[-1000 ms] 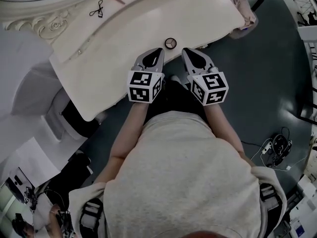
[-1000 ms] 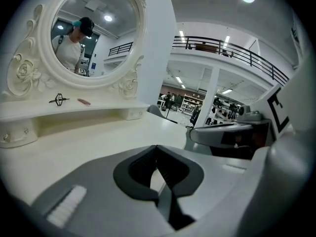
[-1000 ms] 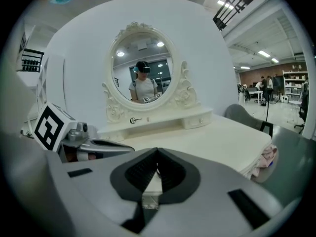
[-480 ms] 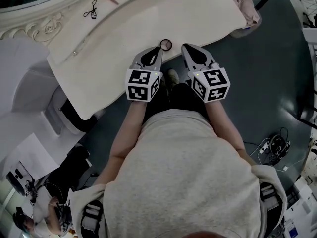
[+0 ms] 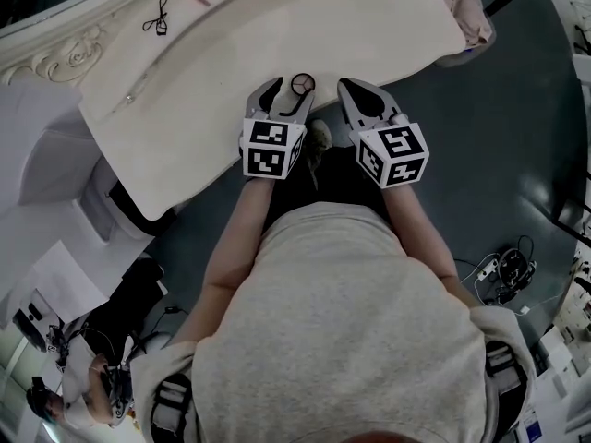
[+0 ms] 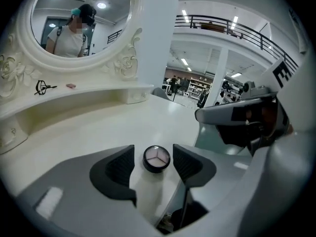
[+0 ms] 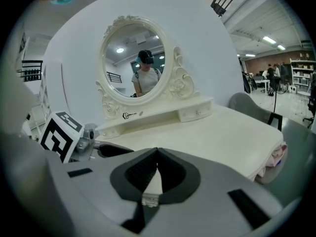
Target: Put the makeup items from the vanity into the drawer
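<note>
With the right gripper (image 7: 157,154) clenched empty and the left gripper's (image 6: 153,157) jaws, just opened, standing apart around the round compact (image 5: 303,83) near the surface's (image 6: 98,127) front edge, an off-centre close could nudge it off.

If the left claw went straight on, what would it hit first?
Probably the small round compact on the vanity top: it lies untouched between the jaws of the left claw, which have just been opening.
</note>
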Available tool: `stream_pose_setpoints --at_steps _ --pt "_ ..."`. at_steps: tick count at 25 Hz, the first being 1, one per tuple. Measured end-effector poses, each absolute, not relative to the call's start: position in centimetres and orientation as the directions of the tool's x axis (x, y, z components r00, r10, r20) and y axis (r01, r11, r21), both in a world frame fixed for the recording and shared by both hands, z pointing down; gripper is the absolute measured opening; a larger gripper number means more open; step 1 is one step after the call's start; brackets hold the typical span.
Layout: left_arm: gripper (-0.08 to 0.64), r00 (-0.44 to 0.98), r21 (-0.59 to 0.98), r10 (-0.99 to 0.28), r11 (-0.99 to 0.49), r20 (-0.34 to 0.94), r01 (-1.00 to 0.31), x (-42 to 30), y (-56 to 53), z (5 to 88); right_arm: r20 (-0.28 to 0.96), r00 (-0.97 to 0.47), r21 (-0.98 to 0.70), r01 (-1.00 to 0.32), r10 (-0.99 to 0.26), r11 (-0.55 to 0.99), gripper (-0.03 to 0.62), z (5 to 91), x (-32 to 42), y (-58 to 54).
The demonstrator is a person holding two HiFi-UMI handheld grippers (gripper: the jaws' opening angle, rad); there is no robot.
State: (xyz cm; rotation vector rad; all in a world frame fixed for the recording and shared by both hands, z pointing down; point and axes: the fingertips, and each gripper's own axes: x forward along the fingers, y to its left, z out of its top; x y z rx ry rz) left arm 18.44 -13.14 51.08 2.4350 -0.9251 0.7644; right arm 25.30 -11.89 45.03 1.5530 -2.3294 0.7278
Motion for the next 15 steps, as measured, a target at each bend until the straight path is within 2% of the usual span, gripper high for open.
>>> stream_pose_setpoints --at_steps 4,11,15 --pt "0.249 0.620 0.186 -0.428 -0.705 0.657 -0.684 19.1 -13.0 52.8 0.481 -0.413 -0.284 -0.908 -0.773 0.309 0.008 46.0 25.7 -12.1" --pt "0.249 0.598 0.147 -0.359 -0.760 0.717 -0.633 20.1 -12.7 54.8 0.503 -0.437 -0.311 -0.897 -0.746 0.315 0.008 47.4 25.8 -12.0" --pt "0.249 0.575 0.120 -0.363 -0.763 0.733 -0.635 19.9 -12.9 55.3 0.511 -0.443 -0.318 -0.893 -0.736 0.317 0.008 48.0 26.0 -11.9"
